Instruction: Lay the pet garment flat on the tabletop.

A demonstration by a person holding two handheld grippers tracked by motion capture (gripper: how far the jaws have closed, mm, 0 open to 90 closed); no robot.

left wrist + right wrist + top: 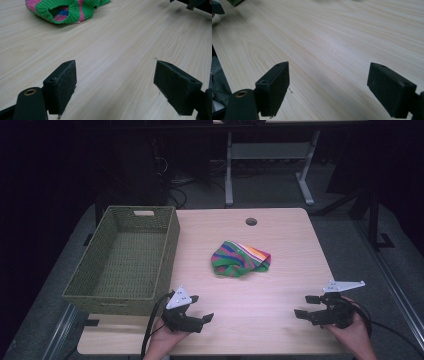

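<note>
A basket [125, 255] sits on the table [280, 240], left of the knitted cloth [240, 258].

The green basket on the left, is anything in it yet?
Empty. The high view looks straight into the green basket and shows bare woven floor. The striped knit garment lies bunched on the table beside it.

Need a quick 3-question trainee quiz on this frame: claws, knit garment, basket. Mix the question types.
1. True or false: the striped knit garment already lies inside the green basket.
2. Multiple choice: the jaws of the left claw and right claw stand
A) both open, holding nothing
B) both shut on the garment
C) left open, right shut
3. Short answer: on which side of the table does the basket stand, seen from the person's side?

Key
1. False; it lies on the bare tabletop, apart from the basket.
2. A
3. The left side, with the left claw near its front corner.
</note>
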